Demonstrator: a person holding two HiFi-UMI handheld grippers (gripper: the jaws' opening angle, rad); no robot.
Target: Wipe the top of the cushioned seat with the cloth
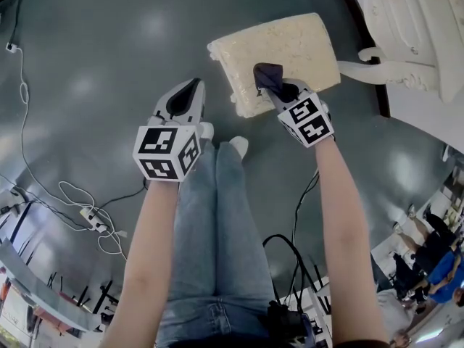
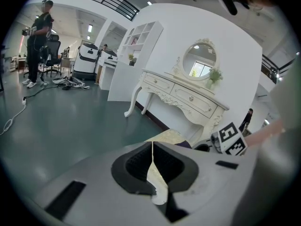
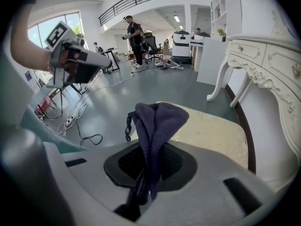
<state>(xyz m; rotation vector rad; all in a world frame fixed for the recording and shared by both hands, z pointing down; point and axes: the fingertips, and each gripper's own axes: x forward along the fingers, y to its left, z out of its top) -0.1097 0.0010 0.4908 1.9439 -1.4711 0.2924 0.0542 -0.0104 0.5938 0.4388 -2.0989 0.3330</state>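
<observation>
Nearest you, at 6 o'clock in the head view, are your two legs in jeans (image 1: pixel 217 230), and a tangle of cables (image 1: pixel 87 209) lies on the floor at 8 o'clock. You hold two grippers. The left gripper (image 1: pixel 190 91), at 11 o'clock, has its jaws pressed together with only a hairline seam between them and nothing in them; it hangs over bare floor, apart from the seat. The right gripper (image 1: pixel 279 85), at 1 o'clock, has its jaws clamped on the one cloth (image 1: pixel 267 75), a dark purple bunch that stands up past the fingertips. That cloth sits over the near edge of the one cushioned seat (image 1: pixel 290 49), a cream rectangle at 12 to 1 o'clock; whether cloth and cushion touch cannot be made out. Beyond the seat, at 2 o'clock, stands one white dressing table (image 1: pixel 406 20), and the left gripper view shows its one oval mirror (image 2: pixel 199 60).
</observation>
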